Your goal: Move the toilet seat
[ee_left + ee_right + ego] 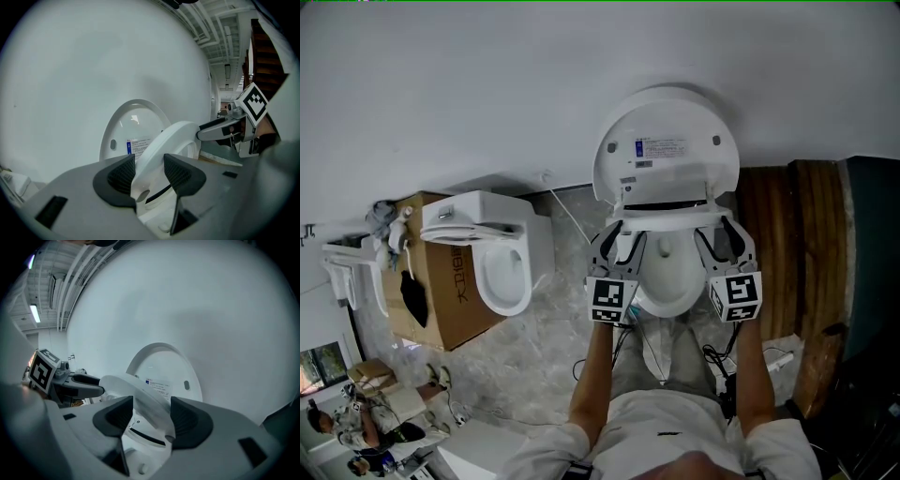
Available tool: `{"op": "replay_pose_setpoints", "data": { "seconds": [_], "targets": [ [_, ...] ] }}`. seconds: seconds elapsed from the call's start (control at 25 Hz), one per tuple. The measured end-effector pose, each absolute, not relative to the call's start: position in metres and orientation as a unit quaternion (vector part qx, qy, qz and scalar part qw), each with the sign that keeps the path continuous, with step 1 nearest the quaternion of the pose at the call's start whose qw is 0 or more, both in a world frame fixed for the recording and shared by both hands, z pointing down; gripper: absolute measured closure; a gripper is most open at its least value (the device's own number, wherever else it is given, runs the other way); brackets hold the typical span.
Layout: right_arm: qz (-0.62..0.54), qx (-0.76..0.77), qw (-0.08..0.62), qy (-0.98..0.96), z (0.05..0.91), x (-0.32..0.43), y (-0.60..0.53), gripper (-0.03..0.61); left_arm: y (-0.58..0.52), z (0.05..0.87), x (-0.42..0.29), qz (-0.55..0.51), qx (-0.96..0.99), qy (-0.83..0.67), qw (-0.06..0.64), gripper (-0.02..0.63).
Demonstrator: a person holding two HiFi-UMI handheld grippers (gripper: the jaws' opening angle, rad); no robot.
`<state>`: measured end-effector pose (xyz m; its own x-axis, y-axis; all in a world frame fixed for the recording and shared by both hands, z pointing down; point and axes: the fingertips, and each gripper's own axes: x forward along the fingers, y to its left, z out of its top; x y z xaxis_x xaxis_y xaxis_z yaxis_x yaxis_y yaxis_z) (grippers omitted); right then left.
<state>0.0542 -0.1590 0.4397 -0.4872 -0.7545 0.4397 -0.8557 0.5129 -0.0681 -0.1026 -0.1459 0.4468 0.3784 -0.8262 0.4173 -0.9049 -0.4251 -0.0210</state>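
The left gripper [147, 172] pinches the white oval plastic toilet seat ring [174, 136] between its black ribbed pads [123, 174], at the ring's 9 o'clock. The right gripper [149, 420], at 3 o'clock, has its jaws round the ring, one pad against it and the other seemingly just short of it. The ring sits tilted between the white ceramic bowl [667, 286] and the upright white lid [666, 141] at 12 o'clock. With one side loose, I judge a lift could twist the ring, or let it slip and slam down. The hinges are hidden, and the lid's label is too small to read.
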Motion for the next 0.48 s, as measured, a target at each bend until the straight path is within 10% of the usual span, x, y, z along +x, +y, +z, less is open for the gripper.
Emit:
{"op": "replay_pose_setpoints", "data": {
  "seconds": [0.48],
  "targets": [
    [0.119, 0.479, 0.174, -0.852, 0.437, 0.051, -0.191, 0.316, -0.176, 0.442, -0.107, 0.172, 0.818, -0.541, 0.099, 0.41]
  ]
}}
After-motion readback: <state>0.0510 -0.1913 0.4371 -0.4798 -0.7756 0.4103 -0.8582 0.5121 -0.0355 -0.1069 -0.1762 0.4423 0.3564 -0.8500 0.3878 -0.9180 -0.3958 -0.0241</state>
